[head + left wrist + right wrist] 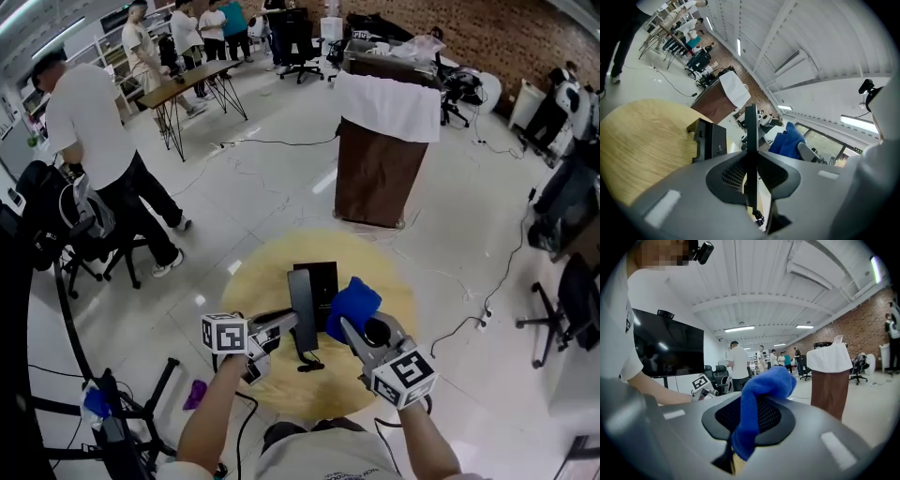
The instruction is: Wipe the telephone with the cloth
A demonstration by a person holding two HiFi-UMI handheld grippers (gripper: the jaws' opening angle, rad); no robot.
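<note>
On the round table (246, 281) below me sits the phone base (321, 279), a black box near the middle of the wood. My left tongs (283, 325) are clamped on the handset (303, 314), which stands lifted off the base; in the left gripper view it runs edge-on as a thin dark strip between the jaws. My right tongs (352, 330) are pinched on the cloth (354, 306). One end is caught between the jaws and the rest bulges out in a blue wad in front of them.

I judge the handset light, stiff and smooth. It is easy to hold across its narrow sides, but it may twist if I press hard far from the grip. The coiled cord (307, 361) hangs from its lower end and could tug the base, which looks light enough to slide. The cloth is soft and limp, so only the bunched part will push.

The wad lies just beside the handset's right side, touching or nearly so. The base is beyond both tongs.
</note>
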